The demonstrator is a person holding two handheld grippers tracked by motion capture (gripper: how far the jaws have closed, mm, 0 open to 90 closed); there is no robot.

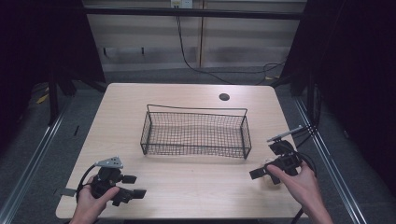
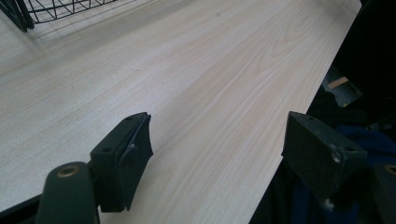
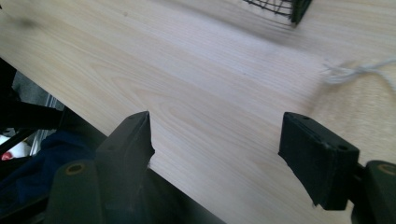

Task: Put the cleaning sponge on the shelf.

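Two open grippers at the near edge, a wire basket waiting mid-table.

Nearest the person, the left gripper point(image 1: 128, 185) rests low at the front-left corner of the table point(image 1: 187, 186), jaws spread wide and holding nothing; the right gripper point(image 1: 261, 171) sits at the front-right, jaws equally wide apart and empty, with a pale bit of string point(image 3: 355, 72) lying on the wood just ahead of it (too blurred to say more). Farther off, the black wire basket point(image 1: 196, 134) stands upright at the middle of the table, its long axis running left to right, ahead of and between the two grippers. The right gripper looks somewhat nearer to the basket's end. No brand, label or writing can be read anywhere.
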